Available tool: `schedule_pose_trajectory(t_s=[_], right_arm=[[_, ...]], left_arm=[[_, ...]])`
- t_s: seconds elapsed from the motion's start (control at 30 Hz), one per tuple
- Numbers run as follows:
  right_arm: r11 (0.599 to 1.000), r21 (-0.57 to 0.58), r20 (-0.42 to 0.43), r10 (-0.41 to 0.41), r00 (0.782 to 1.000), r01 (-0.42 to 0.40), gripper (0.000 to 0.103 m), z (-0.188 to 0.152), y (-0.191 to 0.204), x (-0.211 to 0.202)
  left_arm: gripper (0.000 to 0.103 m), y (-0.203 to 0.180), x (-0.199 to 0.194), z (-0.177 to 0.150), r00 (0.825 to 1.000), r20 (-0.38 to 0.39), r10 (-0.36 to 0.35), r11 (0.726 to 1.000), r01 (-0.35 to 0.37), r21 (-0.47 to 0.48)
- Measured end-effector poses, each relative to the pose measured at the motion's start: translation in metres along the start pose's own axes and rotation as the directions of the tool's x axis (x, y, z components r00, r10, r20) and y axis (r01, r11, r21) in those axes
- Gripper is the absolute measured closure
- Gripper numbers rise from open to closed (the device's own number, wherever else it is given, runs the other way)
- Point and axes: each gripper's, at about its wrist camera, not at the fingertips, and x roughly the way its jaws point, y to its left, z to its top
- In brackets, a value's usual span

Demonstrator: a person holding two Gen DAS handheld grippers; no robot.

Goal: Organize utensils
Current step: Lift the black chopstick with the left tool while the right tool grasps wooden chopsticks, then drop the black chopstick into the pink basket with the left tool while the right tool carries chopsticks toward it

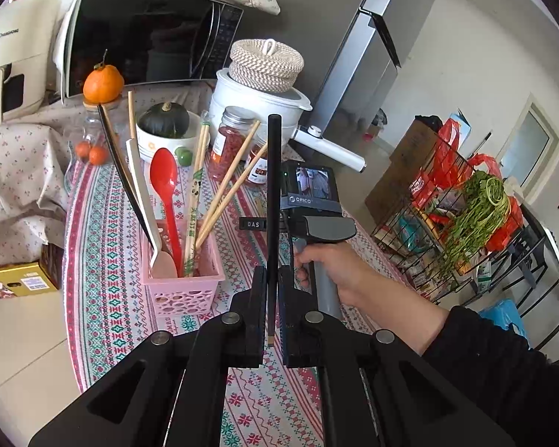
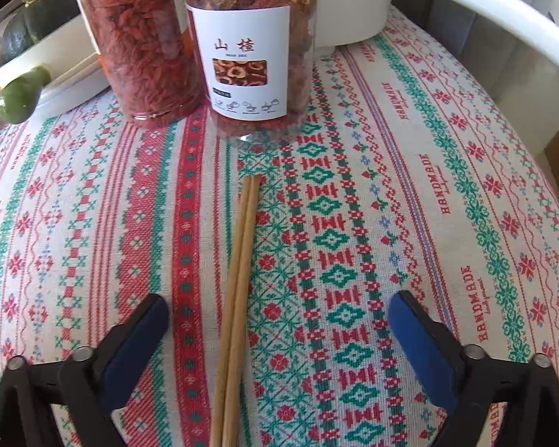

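My left gripper [image 1: 272,279] is shut on a black chopstick [image 1: 272,193] that stands upright, to the right of a pink basket [image 1: 184,287]. The basket holds a red spoon [image 1: 164,182], a pale wooden spatula [image 1: 145,201], black chopsticks [image 1: 121,171] and several bamboo chopsticks [image 1: 223,193]. My right gripper [image 2: 277,314] is open, low over the patterned tablecloth [image 2: 391,223]. A pair of bamboo chopsticks [image 2: 238,279] lies on the cloth between its blue-padded fingers [image 2: 417,339]. The right gripper body also shows in the left wrist view [image 1: 316,219].
Two jars of dried red fruit [image 2: 145,37] [image 2: 249,44] stand just beyond the chopsticks' tips. A white pot [image 1: 257,108] with a woven lid, a bowl with a squash [image 1: 164,123], an orange [image 1: 102,83] and a microwave [image 1: 149,33] stand behind. A wire rack [image 1: 458,219] is off the table, right.
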Motion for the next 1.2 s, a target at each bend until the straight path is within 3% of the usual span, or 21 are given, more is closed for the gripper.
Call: schedule_pose_trajectory(t_s=[0.07,0.13,0.2,0.37,0.5,0.67,1.03,1.2], right_arm=[[1.0,-0.019,-0.002,0.014,1.0,-0.014,0.03,-0.002,0.008,-0.006],[0.997,-0.063,-0.007,0.044,0.999,-0.044,0.068,-0.006,0.015,-0.013],[0.994,-0.082,-0.032,0.069,0.997,-0.072,0.092,-0.008,0.02,-0.019],[0.986,-0.058,-0.026,0.152,0.988,-0.154,0.094,-0.025,0.022,-0.036],[0.981,-0.081,0.064,0.181,0.981,-0.176,0.094,-0.033,0.014,-0.077],[0.971,-0.079,0.176,0.237,0.956,-0.226,0.094,-0.039,-0.008,-0.13],[0.934,-0.105,0.348,0.355,0.868,-0.341,0.094,-0.058,-0.028,-0.212],[0.931,-0.122,0.388,0.364,0.847,-0.344,0.094,-0.061,-0.023,-0.22]], left_arm=[[0.098,0.0,0.0,0.0,1.0,0.003,0.002,1.0,-0.002,0.002],[0.098,0.001,0.0,0.0,1.0,0.006,0.006,1.0,-0.006,0.001],[0.098,0.002,0.001,0.001,1.0,0.009,0.012,1.0,-0.012,-0.002],[0.098,0.008,-0.001,0.004,0.999,0.027,0.027,0.999,-0.027,-0.018],[0.098,0.009,-0.008,0.009,0.998,0.059,0.031,0.999,-0.03,-0.023],[0.098,0.006,-0.023,0.016,0.991,0.121,0.048,0.999,-0.046,-0.013],[0.098,0.004,-0.064,0.035,0.925,0.346,0.159,0.985,-0.175,0.014],[0.098,0.005,-0.043,0.037,0.921,0.339,0.192,0.976,-0.215,0.03]])
